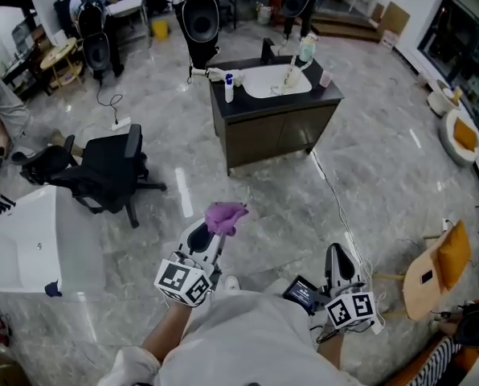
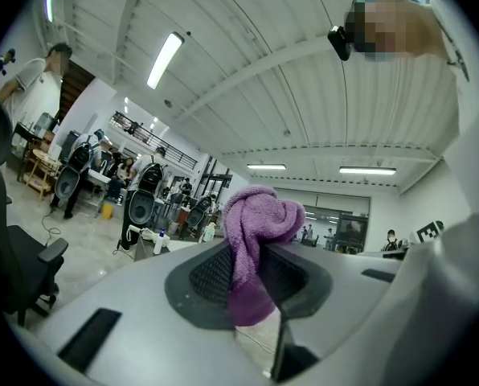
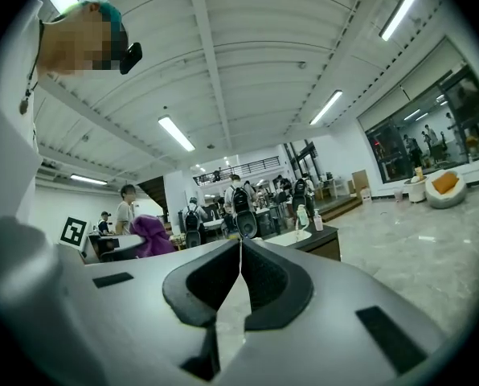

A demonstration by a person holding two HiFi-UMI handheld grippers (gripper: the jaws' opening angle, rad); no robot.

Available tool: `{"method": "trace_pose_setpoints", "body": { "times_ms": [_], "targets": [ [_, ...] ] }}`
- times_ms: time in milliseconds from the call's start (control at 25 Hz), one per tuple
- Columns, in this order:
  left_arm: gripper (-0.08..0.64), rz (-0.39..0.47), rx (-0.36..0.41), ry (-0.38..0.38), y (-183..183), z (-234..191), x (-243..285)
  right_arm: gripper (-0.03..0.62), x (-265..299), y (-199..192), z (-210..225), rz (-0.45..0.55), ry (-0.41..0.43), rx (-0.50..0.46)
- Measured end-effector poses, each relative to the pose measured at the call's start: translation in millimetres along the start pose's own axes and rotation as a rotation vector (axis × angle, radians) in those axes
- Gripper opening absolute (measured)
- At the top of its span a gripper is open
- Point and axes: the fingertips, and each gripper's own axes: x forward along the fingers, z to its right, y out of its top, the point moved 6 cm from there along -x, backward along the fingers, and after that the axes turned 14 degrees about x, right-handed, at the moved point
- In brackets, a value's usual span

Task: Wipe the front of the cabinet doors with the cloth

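Observation:
My left gripper (image 1: 211, 233) is shut on a purple cloth (image 1: 224, 215), which bunches above the jaws and hangs between them in the left gripper view (image 2: 255, 248). My right gripper (image 1: 341, 265) is held low at my right side, its jaws shut with nothing between them (image 3: 240, 252). The cabinet (image 1: 276, 127) is a dark sink unit with a white basin, standing well ahead of me across the floor; its two brown doors (image 1: 281, 133) face me. Both grippers are far from it. The cloth also shows at the left of the right gripper view (image 3: 153, 235).
A black office chair (image 1: 103, 171) stands at the left, beside a white sink unit (image 1: 30, 244). A cable (image 1: 336, 199) runs over the marble floor from the cabinet toward me. A yellow chair (image 1: 436, 268) is at the right. People and speaker-like rigs fill the far end.

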Motion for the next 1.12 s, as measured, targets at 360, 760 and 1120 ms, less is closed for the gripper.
{"method": "trace_pose_setpoints", "body": {
  "times_ms": [360, 760, 1120],
  "targets": [
    [0.083, -0.035, 0.004, 0.051, -11.1, -3.1, 72.0, 0.029, 70.6, 26.0, 56.9, -0.041, 0.074, 0.001],
    [0.083, -0.004, -0.003, 0.207, -5.1, 32.8, 188.5, 0.029, 166.5, 101.2, 158.3, -0.140, 0.261, -0.078],
    [0.083, -0.064, 0.031, 0.245, -18.5, 55.8, 249.3, 0.029, 213.1, 122.3, 215.9, -0.189, 0.313, -0.052]
  ]
}}
